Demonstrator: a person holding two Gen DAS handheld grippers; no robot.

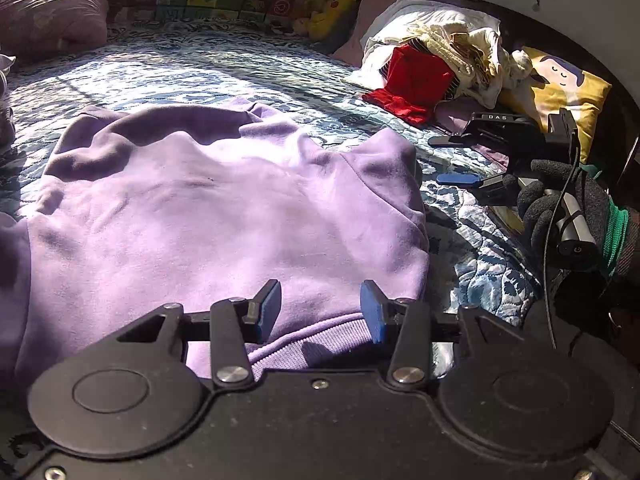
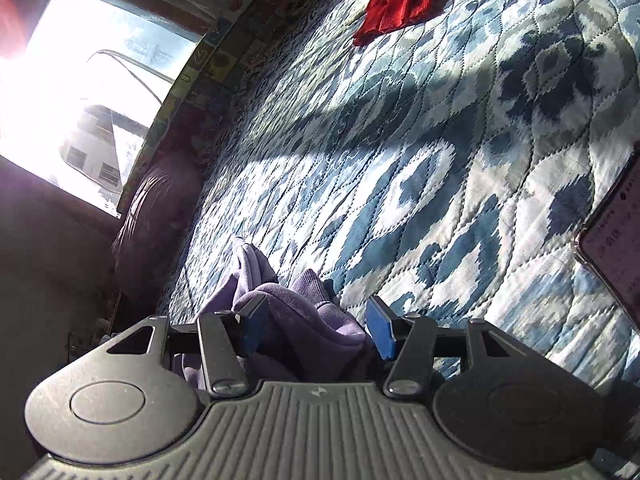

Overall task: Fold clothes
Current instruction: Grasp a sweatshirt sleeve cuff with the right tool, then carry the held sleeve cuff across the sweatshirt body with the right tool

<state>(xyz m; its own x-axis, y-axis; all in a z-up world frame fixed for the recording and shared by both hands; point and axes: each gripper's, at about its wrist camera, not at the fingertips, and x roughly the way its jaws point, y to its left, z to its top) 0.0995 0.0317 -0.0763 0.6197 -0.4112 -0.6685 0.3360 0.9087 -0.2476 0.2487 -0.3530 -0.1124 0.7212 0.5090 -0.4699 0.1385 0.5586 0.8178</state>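
The soft lilac fleece sweatshirt (image 1: pixel 224 208) lies spread on the blue-and-white patterned quilted bedspread (image 1: pixel 248 68), its ribbed hem nearest the left wrist camera and one sleeve trailing off toward the left edge. The left tool (image 1: pixel 320 308) hovers over that hem with its blue pads (image 1: pixel 370 314) spread and nothing between them. The right tool (image 2: pixel 316 326) is also spread; in its own view a bunched fold of purple cloth sits between the pads, but they do not look pressed onto it. In the left view, held by a dark-gloved hand (image 1: pixel 560 216), it stands off the sweatshirt's right side.

The garment looks flattened and partly gathered at its right side, which would fit either a fold in progress or a piece being laid out. To do this well, I judge that each tool should take the fabric close to an edge, pinch through every layer, and carry it over evenly so the fleece does not drag or wrinkle.

Much is unclear: the left sleeve is cut off, the tool body hides the hem's near edge, and the right view shows only a crumpled corner. Behind, the red garment (image 1: pixel 412 80) and the heap of cream clothes (image 1: pixel 472 52) are too tangled to tell apart.
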